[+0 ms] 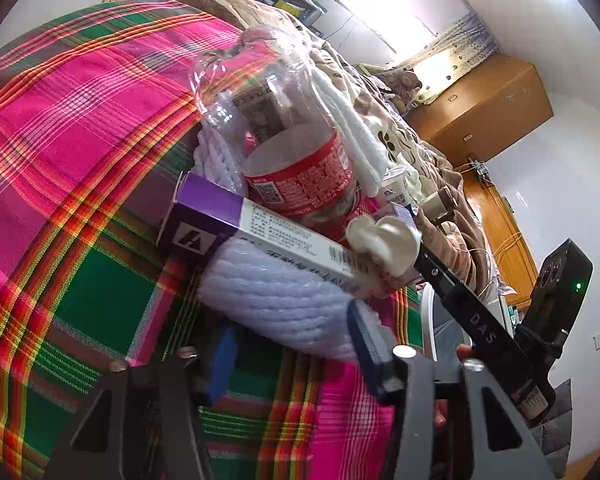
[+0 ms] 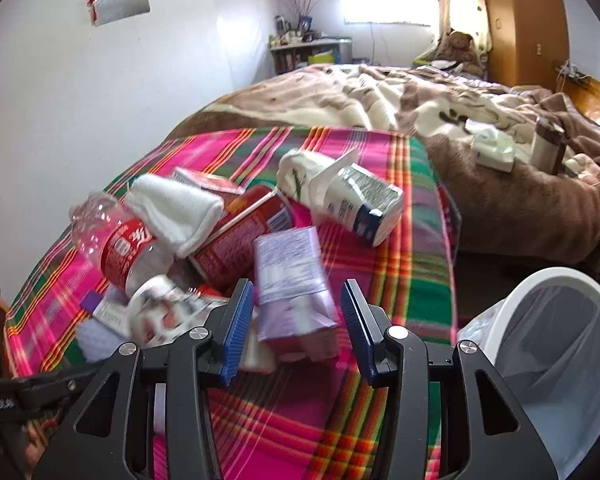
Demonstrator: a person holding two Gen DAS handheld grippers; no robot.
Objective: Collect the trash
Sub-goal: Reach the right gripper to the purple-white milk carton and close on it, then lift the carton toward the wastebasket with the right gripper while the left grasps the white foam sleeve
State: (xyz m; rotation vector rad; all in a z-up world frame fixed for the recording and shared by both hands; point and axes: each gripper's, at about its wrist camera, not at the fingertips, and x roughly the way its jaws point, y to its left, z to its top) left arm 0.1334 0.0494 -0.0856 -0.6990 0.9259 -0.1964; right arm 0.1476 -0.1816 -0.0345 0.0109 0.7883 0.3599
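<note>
Right gripper (image 2: 296, 320): apart around lilac carton (image 2: 296, 280) | left gripper (image 1: 292, 344): apart around white knit roll (image 1: 276, 292)

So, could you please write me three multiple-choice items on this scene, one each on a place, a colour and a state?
1. Where is the white round waste bin with the clear liner?
A. On the brown blanket
B. Beside the bed, off the plaid cloth's edge
C. On the far shelf

2. What colour is the label on the clear plastic bottle?
A. Blue
B. Green
C. Red

3. How is the right gripper?
A. Open, with the pale purple carton between its pads
B. Shut on the bottle
C. Shut on nothing

Answers: B, the waste bin stands lower right, past the plaid cloth; C, the plastic bottle wears a red wrap; A, the right gripper shows a gap beside the purple carton.
</note>
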